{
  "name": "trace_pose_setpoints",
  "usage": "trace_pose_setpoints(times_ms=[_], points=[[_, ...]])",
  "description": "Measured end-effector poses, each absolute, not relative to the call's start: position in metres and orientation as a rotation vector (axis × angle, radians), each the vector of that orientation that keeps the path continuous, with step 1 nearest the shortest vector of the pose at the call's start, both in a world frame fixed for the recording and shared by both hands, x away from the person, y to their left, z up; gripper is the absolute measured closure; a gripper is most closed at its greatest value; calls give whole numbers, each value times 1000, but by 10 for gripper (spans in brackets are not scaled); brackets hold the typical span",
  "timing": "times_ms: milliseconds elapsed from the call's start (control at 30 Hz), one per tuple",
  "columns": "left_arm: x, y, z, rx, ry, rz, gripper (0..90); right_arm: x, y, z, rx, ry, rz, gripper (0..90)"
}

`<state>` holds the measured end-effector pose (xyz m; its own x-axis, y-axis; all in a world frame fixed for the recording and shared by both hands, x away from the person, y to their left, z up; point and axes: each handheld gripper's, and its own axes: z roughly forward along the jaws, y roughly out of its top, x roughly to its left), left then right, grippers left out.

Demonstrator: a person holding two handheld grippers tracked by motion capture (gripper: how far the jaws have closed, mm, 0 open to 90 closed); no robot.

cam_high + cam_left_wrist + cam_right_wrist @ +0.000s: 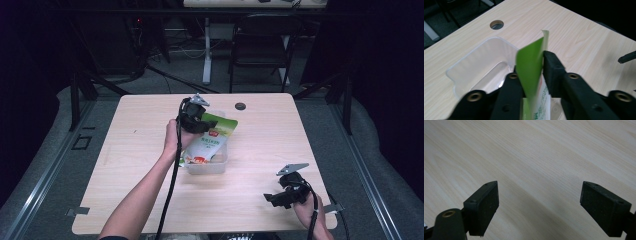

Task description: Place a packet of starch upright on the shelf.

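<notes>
The left tool [534, 82] is clamping its two black jaws on the upper edge of a green and white printed plastic pouch [530, 67], with the film pinched flat between the pads. In the high view the left tool [196, 121] is sitting over the pouch [210, 142], and the pouch is leaning across a clear, rectangular plastic container [206, 167] near the middle of the pale wood-grain worktop [260, 145]. The lower end of the pouch is lying at the container's near rim; whether it is resting inside or on the rim cannot be told. In the left gripper view the container [481, 65] is showing a bare interior just beside the gripped edge.

The right tool [540, 205] is standing with its jaws wide apart over bare worktop, holding nothing. In the high view it [280, 196] is sitting well apart from the pouch, near the front right corner.

Judged from this layout, the grasp is made. Either lifting the pouch clear or seating it fully in the container appears to be left.
</notes>
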<state>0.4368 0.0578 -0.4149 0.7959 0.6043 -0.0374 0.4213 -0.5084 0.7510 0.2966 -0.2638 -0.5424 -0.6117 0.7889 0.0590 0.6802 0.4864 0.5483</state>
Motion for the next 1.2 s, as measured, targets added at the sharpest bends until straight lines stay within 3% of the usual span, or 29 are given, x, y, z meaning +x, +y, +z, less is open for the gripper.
trace_pose_setpoints(times_ms=[200,1200], points=[[436,58,-415,2200,713,274,892,296,-264,-543,1281,2523,811,149],[425,88,-402,2103,642,247,900,296,-265,-543,1286,2534,818,149]])
